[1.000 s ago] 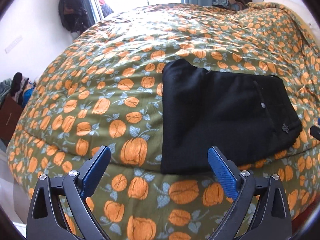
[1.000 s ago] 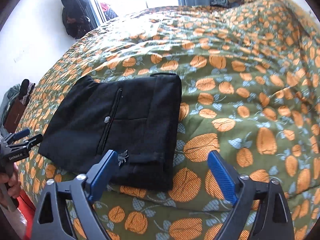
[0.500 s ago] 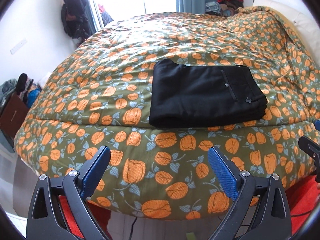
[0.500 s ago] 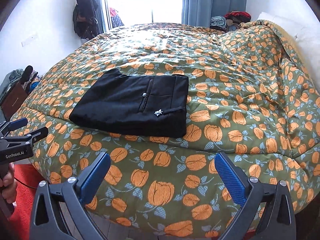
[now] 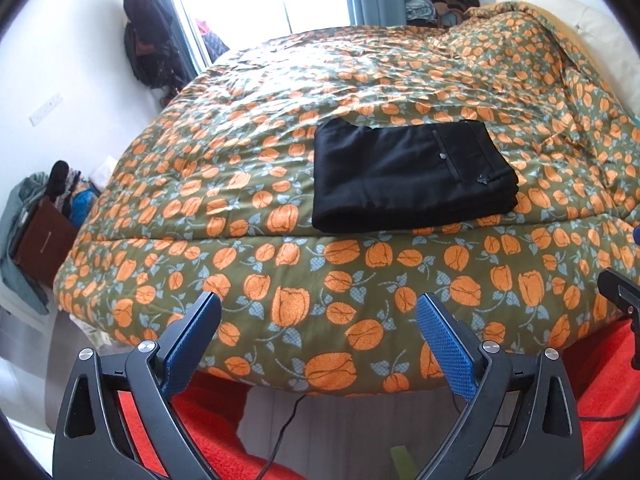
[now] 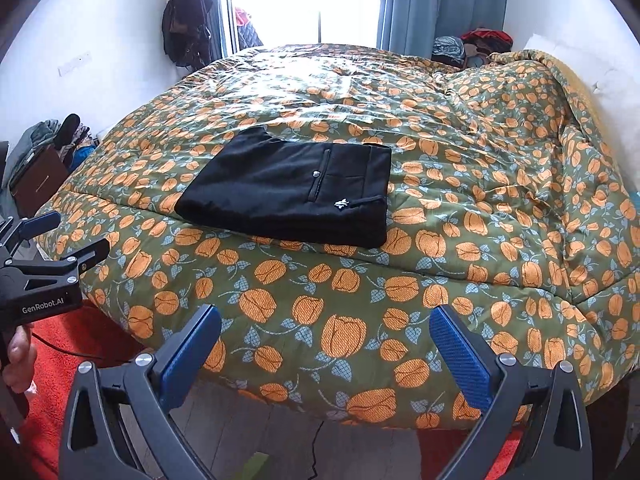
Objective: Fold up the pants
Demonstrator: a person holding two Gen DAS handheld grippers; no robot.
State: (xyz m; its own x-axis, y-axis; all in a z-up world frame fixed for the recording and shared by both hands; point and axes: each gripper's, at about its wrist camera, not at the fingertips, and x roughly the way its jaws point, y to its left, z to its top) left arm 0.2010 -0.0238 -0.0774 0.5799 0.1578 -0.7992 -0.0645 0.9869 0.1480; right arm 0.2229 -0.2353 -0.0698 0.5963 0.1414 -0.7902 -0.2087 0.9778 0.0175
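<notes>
The black pants (image 5: 408,176) lie folded into a flat rectangle near the front edge of the bed, back pocket and button facing up. They also show in the right wrist view (image 6: 296,192). My left gripper (image 5: 318,308) is open and empty, held off the bed's front edge, well short of the pants. My right gripper (image 6: 326,320) is open and empty too, also back from the bed. The left gripper shows from the side in the right wrist view (image 6: 64,236), low on the left.
The bed wears an olive quilt with orange tulips (image 5: 360,80). A red rug (image 6: 72,344) and a black cable (image 5: 288,420) lie on the floor below. Clothes and a brown box (image 5: 44,240) sit by the left wall. A pillow (image 6: 616,80) is at right.
Both grippers have pulled back from the bed and away from the folded pants, which now look smaller and farther off. The pants have not moved.
</notes>
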